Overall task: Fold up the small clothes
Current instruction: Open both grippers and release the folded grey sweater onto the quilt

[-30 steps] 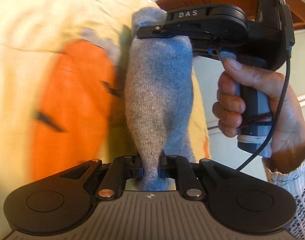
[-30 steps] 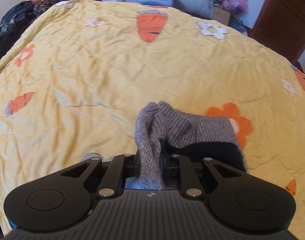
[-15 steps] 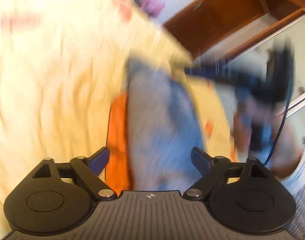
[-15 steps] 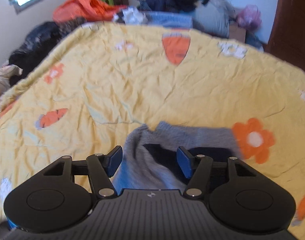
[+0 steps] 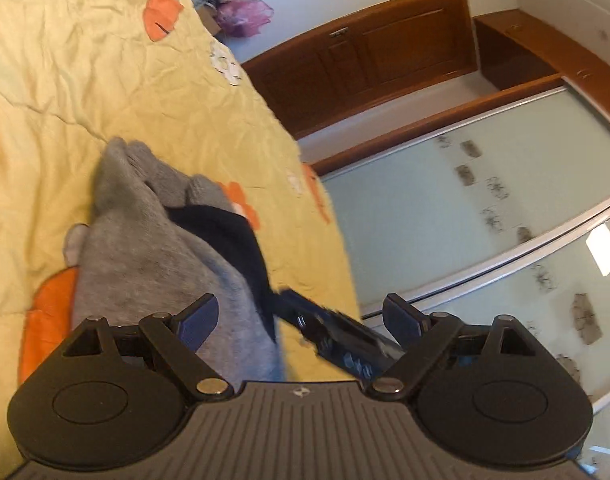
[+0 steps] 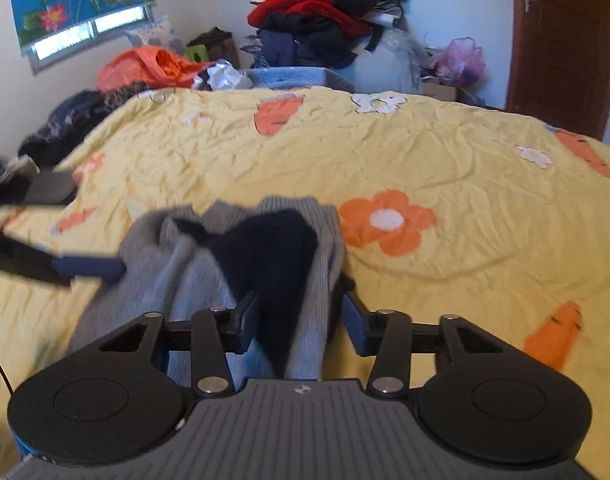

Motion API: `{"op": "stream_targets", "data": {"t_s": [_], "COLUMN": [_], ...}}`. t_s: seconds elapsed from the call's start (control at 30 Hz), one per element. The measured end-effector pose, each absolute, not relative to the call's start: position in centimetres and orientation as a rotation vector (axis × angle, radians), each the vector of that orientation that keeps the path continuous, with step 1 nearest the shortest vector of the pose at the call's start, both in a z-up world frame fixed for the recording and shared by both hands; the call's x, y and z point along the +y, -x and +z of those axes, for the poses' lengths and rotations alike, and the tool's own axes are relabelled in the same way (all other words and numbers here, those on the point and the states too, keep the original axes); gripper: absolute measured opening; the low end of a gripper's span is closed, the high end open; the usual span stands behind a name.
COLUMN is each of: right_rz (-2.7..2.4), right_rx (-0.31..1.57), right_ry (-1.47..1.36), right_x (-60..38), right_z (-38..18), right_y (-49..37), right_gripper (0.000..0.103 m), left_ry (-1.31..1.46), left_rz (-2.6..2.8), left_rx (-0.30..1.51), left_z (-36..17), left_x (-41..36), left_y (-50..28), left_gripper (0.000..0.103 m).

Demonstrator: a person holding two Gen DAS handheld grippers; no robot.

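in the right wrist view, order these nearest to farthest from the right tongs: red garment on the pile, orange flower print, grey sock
1. grey sock, lying between the open right tongs
2. orange flower print, ahead and right, on the sheet
3. red garment, far back on the clothes pile

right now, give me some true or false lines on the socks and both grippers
1. The left hand-held gripper is open. True.
2. The right hand-held gripper is clamped shut on the socks. False: its jaws stand apart, with the grey sock lying loose between them.
3. A dark sock lies on top of the grey one. True.
4. The socks rest on a yellow bedspread. True.
5. The bedspread is plain, with no pattern. False: it carries orange flowers and carrots.
6. The pile of clothes sits on the socks. False: it is beyond the far edge of the bed.
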State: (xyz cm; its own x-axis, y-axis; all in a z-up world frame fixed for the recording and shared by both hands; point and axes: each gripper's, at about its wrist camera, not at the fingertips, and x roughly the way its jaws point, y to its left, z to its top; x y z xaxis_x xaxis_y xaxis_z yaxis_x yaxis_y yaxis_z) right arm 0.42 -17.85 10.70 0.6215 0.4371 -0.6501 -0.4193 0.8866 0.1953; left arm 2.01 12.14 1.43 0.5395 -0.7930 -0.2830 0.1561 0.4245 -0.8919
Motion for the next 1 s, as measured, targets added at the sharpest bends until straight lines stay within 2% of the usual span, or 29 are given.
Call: {"op": "stream_targets", "data": {"t_s": [0.2, 0.23, 0.27, 0.4, 0.47, 0.57, 0.73, 0.8, 0.83, 0.9, 0.93, 1.0], "right_rz": [0.507, 0.522, 0.523, 0.523, 0.514, 0.513, 0.425, 0.388, 0.377, 0.368, 0.363, 0.43], "right_rx": [0.843, 0.862, 0.864, 0.799, 0.754, 0.722, 0.797, 0.802, 0.792, 0.76, 0.753, 0.743], "right_ry": [-0.105, -0.139, -0.151, -0.168, -0.176, -0.176, -0.122, -0.069, -0.102, -0.134, -0.146, -0.217], "right_x": [-15.8, -15.7, -15.7, -16.1, -17.0, -17.9, -18.4, -17.9, -18.3, -19.4, -20.0, -21.6], "right_z": [8.6, 8.1, 7.9, 9.1, 10.2, 11.1, 7.6, 6.4, 6.7, 8.1, 8.9, 10.0], "right_y": [-5.1, -5.6, -5.7, -5.1, -4.8, -4.1, -5.0, -5.2, -5.0, -4.1, -3.4, -1.1], "right_gripper": [0.036, 0.02, 0.013, 0.01, 0.01, 0.01, 0.009, 0.02, 0.031, 0.036, 0.048, 0.049], "left_ry": [0.938, 0.919, 0.908, 0.9, 0.892, 0.875, 0.731, 0.689, 0.694, 0.708, 0.702, 0.664], "left_rz": [-0.622, -0.619, -0.615, -0.612, -0.606, -0.577, -0.409, -0.386, -0.373, -0.372, -0.38, -0.429], "left_rx": [0.826, 0.831, 0.837, 0.79, 0.754, 0.758, 0.814, 0.811, 0.813, 0.804, 0.788, 0.752], "left_z": [-0.2, -0.4, -0.6, 0.8, 2.0, 2.1, -0.8, -1.3, -1.1, 0.2, 1.1, 3.0], "left_x": [12.4, 12.3, 12.2, 12.7, 12.9, 12.4, 11.3, 11.4, 11.6, 12.3, 12.5, 12.4], "left_y": [-3.3, -3.4, -3.4, -3.7, -3.9, -4.9, -5.9, -5.7, -5.4, -4.7, -4.1, -2.6], "left_gripper": [0.09, 0.09, 0.09, 0.091, 0.1, 0.101, 0.101, 0.101, 0.101, 0.101, 0.101, 0.101]}}
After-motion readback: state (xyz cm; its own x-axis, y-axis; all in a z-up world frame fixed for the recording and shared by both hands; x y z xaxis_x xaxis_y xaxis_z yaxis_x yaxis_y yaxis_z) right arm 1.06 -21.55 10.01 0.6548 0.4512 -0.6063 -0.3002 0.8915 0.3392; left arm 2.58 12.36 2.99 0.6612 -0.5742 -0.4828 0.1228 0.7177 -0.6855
